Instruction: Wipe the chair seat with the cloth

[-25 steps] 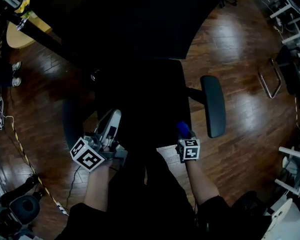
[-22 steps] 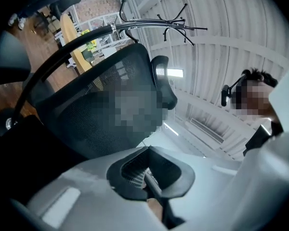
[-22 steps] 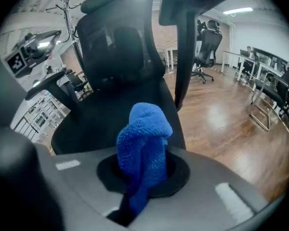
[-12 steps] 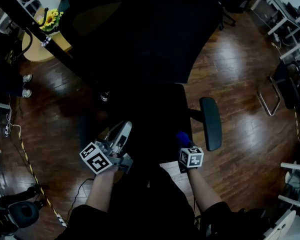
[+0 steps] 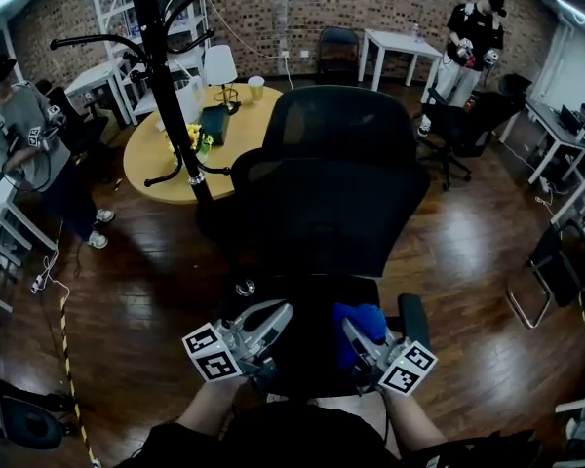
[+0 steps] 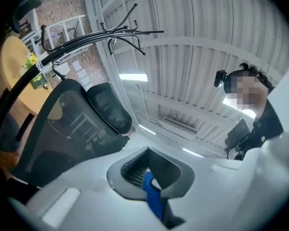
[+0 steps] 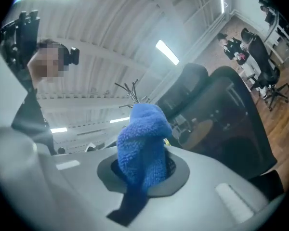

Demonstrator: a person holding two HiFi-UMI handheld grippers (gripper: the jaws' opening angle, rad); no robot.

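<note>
Takes in far more room than a second ago, when the head view looked straight down on dark seat and floor: at far left a person [image 5: 24, 125] by shelving, then a black coat rack [image 5: 161, 57] and a round yellow desk [image 5: 166, 159]. Just right of these, shows the left tongs [image 5: 276, 312] pressed together, angled up and inward over the front left of the chair seat [image 5: 312, 354]; in the left gripper view [image 6: 147, 150], meets at the tips with a blue sliver low behind, too little of it to tell what. Points higher than before there, with more ribbed ceiling [image 6: 207, 37] and less mesh. At centre, rises the chair back [image 5: 322, 193], now seen whole. Further right, finds the right tongs [image 5: 353, 330] pinching the blue cloth [image 5: 366, 315], bunched above the seat's front right, close to the armrest [image 5: 412, 322]; cannot tell whether it touches the seat. In the right gripper view [image 7: 144, 163], stands the cloth [image 7: 144, 129] upright against ceiling rather than the seat seen earlier. At top right, adds a second person [image 5: 473, 32].
</note>
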